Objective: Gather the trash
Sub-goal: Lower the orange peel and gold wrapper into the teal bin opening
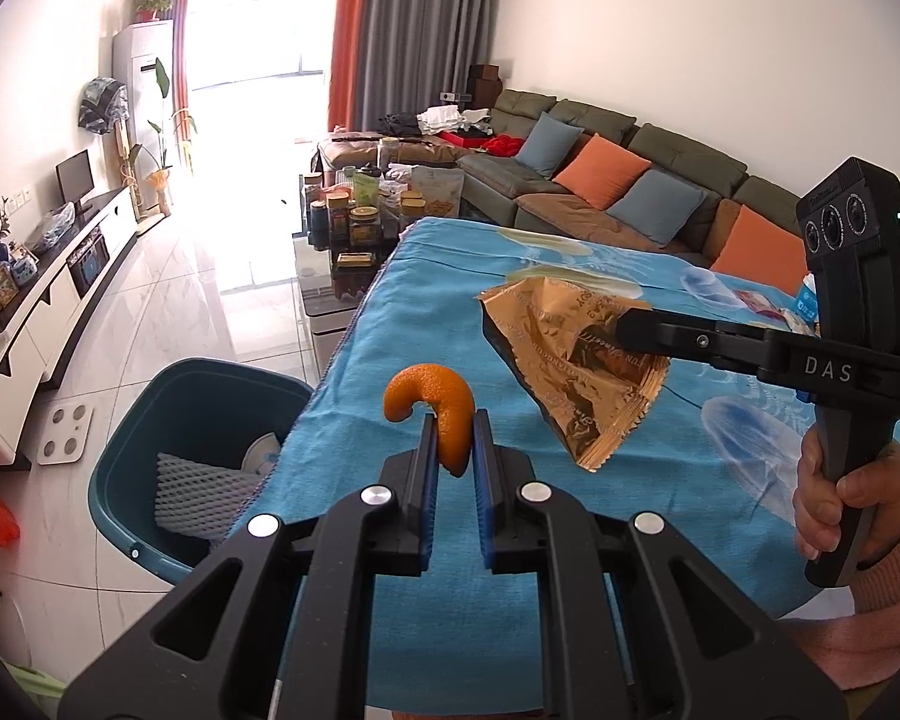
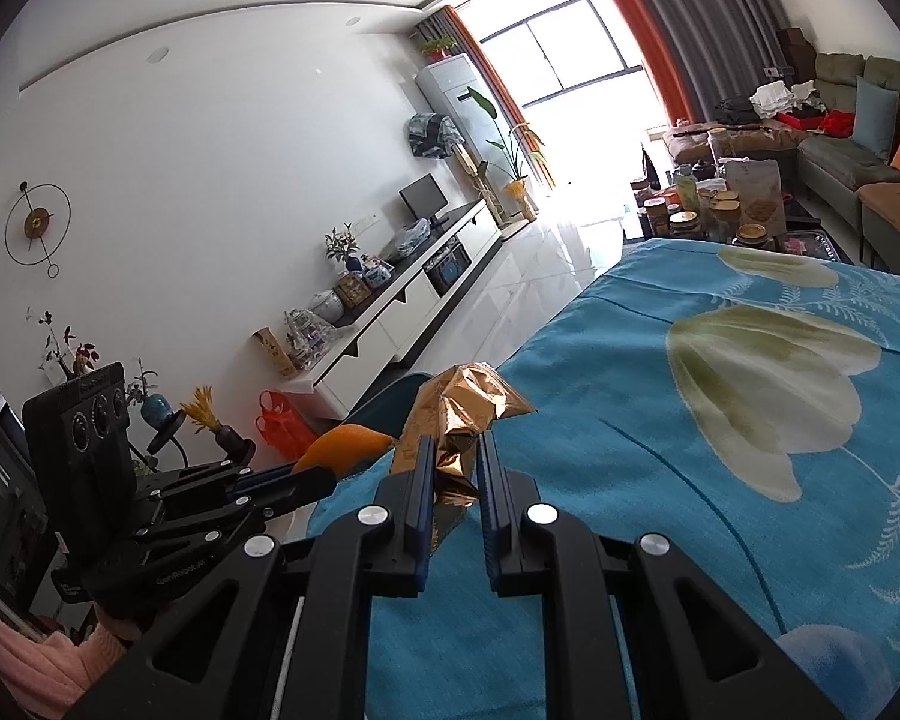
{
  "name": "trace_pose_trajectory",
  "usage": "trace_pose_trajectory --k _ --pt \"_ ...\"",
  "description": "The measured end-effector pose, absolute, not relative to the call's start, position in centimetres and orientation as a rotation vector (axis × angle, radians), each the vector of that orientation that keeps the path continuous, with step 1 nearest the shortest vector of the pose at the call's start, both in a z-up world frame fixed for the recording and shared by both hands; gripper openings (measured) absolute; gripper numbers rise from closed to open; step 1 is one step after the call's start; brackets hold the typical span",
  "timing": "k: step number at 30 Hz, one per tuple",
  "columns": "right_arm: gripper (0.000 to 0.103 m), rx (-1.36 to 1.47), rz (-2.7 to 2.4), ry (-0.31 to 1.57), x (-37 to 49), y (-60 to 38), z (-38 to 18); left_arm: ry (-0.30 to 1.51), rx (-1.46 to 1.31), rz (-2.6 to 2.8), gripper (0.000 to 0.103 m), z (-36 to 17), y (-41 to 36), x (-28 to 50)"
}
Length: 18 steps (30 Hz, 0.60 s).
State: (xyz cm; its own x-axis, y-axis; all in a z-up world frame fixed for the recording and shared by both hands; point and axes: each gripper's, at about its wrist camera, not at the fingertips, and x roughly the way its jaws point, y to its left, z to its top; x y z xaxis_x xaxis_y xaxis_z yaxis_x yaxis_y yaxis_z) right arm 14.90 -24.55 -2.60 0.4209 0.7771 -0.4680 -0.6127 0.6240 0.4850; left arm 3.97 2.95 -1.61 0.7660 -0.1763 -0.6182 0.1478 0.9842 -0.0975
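- The left hand-held gripper point(image 1: 453, 420) is closed on a curled orange peel point(image 1: 438, 414), pinched only at one end; the peel could be shed short of the bin point(image 1: 150, 414) by a jolt.
- The right hand-held gripper point(image 2: 456, 450) is clamped on a crumpled gold wrapper point(image 2: 459, 414), held above the tabletop point(image 2: 630, 510); the slick foil could be lost.
- Both loads are near each other, so they could be knocked together over the bin.

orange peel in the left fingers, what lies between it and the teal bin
Only the hanging edge of the blue floral tablecloth. In the left wrist view the curled orange peel hangs past it, with the teal plastic bin below on the floor.
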Motion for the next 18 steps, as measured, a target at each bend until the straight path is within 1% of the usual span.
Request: trace_pose_trajectory --k 18 --pt "0.012 0.223 0.929 0.74 15.5 -21.4 -2.3 0.668 -0.06 -0.12 0.011 -1.2 5.3 3.8"
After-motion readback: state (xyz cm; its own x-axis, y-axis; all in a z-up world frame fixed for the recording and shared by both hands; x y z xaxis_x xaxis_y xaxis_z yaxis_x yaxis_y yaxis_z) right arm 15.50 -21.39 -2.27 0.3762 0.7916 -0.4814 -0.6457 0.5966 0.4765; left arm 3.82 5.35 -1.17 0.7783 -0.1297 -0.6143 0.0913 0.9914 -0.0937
